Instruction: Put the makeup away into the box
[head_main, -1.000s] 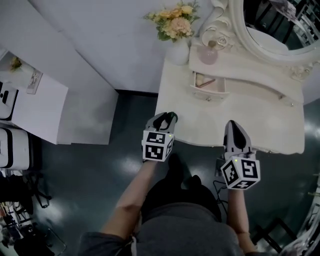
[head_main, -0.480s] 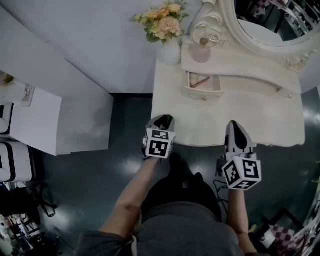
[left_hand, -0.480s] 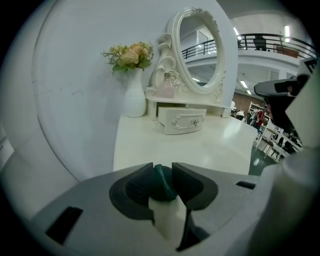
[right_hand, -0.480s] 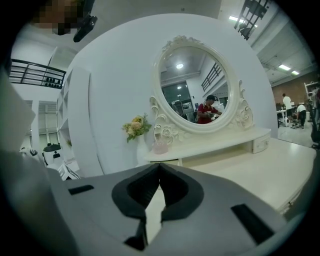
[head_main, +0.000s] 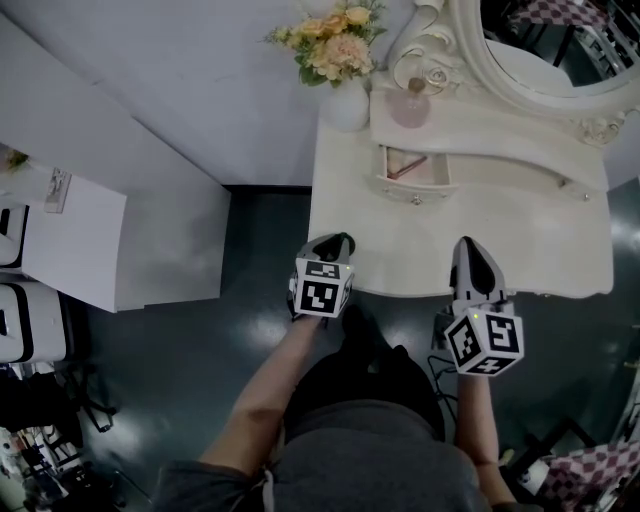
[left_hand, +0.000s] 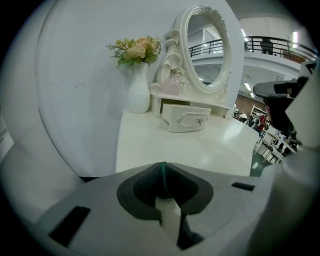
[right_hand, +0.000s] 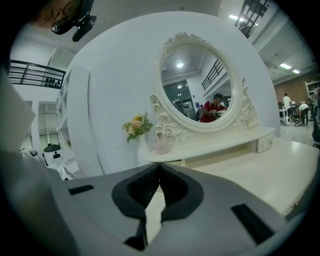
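Observation:
The white box is a small open drawer (head_main: 432, 180) under the vanity's raised shelf; a thin pinkish stick (head_main: 405, 167) lies inside it. In the left gripper view the drawer (left_hand: 185, 117) stands pulled out beyond the bare tabletop. My left gripper (head_main: 335, 241) hangs over the table's front left corner; its jaws are closing, the tips meet (left_hand: 162, 165) and nothing is between them. My right gripper (head_main: 467, 244) sits at the front edge further right, shut and empty (right_hand: 159, 165).
On the cream vanity table (head_main: 520, 245) stand a white vase of flowers (head_main: 345, 100), a pink perfume bottle (head_main: 410, 105) and an oval mirror (head_main: 560, 60). A second small drawer (head_main: 575, 188) is closed at the right. A white cabinet (head_main: 60, 230) stands left across the dark floor.
The left gripper's jaws, apart a second ago, have come together, and it has dipped slightly at the table corner. The right gripper has stayed put.

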